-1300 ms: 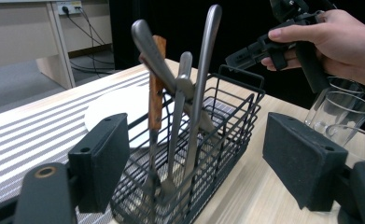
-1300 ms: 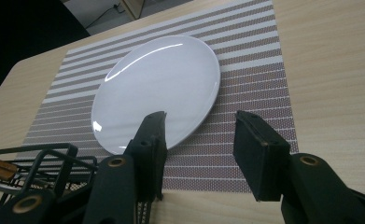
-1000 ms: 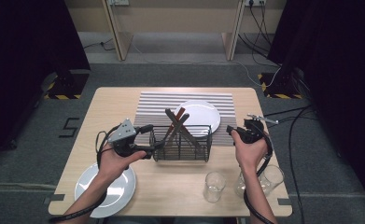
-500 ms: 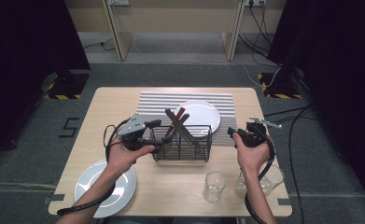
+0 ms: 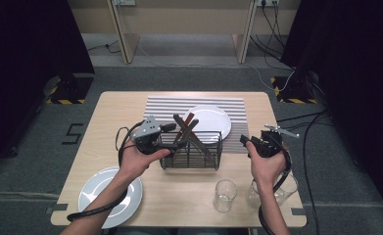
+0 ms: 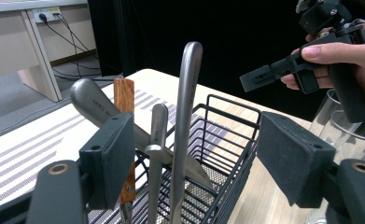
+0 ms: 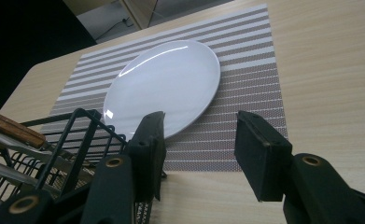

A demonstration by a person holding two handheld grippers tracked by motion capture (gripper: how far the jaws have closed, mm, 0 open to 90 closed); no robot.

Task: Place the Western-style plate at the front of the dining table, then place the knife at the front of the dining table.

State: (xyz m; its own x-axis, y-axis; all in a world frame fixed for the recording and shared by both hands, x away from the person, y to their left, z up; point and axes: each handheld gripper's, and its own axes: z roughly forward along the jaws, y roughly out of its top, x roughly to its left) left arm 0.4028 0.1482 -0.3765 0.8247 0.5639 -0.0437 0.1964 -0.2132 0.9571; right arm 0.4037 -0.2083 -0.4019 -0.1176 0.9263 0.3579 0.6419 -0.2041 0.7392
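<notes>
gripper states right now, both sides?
Left gripper: open, jaws either side of the cutlery handles in the wire basket.
Right gripper: open, holding nothing.

One counter (image 5: 130, 107) carries everything counted here. On it lies one striped placemat (image 5: 164, 105). There are two white plates: one plate on the placemat (image 5: 211, 120) and one plate at the near left corner (image 5: 101, 191). One black wire basket (image 5: 191, 156) stands at the middle of the counter. It holds four utensils, seen in the left gripper view: one wooden-handled utensil (image 6: 123, 95) and three steel-handled utensils (image 6: 188, 93). Two clear glasses stand at the near right: one small glass (image 5: 225, 195) and one larger glass (image 5: 284, 188). Two hand-held grippers are in view: the left hand-held gripper (image 5: 172, 134) and the right hand-held gripper (image 5: 245, 141).
</notes>
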